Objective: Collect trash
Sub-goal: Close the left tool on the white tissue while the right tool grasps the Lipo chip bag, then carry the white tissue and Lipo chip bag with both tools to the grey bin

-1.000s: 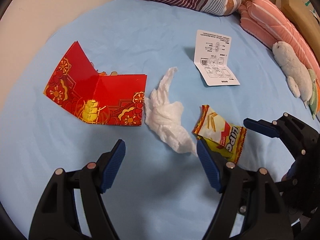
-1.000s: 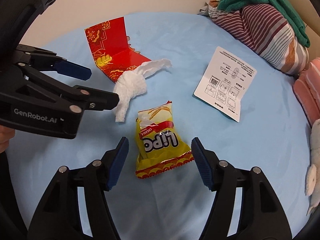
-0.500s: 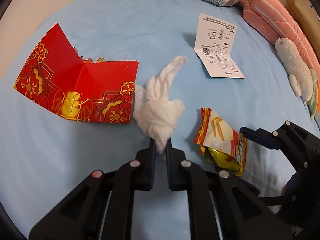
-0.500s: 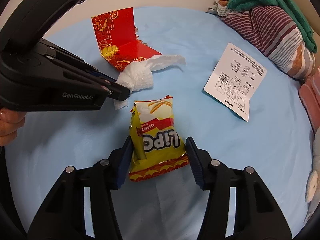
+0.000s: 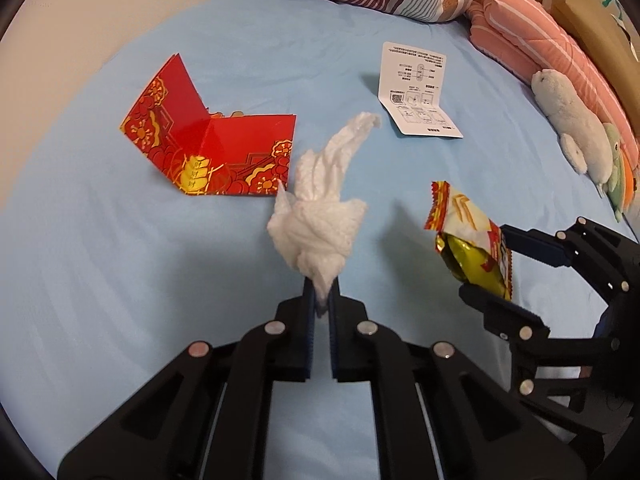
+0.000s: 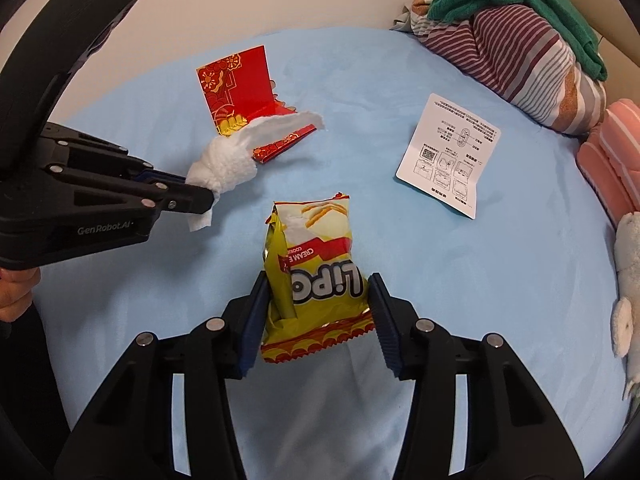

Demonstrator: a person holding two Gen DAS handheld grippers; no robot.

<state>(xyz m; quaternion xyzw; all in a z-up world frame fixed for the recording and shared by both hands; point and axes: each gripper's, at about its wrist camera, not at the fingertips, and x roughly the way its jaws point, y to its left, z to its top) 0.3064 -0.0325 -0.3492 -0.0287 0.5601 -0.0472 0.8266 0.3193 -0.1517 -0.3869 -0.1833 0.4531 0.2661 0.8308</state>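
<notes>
My left gripper (image 5: 321,300) is shut on a crumpled white tissue (image 5: 320,216) and holds it above the blue bed sheet; it also shows in the right wrist view (image 6: 224,162). My right gripper (image 6: 316,316) is shut on a yellow Lipo snack wrapper (image 6: 316,264) and holds it off the sheet; the wrapper also shows in the left wrist view (image 5: 472,248). A folded red and gold card (image 5: 208,148) and a white instruction leaflet (image 5: 418,88) lie on the sheet.
The blue sheet (image 5: 120,260) covers the bed. A striped pillow with a green towel (image 6: 516,32) lies at the far edge. Pink striped bedding (image 5: 532,40) and a white plush toy (image 5: 572,128) lie along the right side.
Both grippers closed, the left on the tissue and the right on the snack wrapper. Both have lifted their pieces off the sheet.
</notes>
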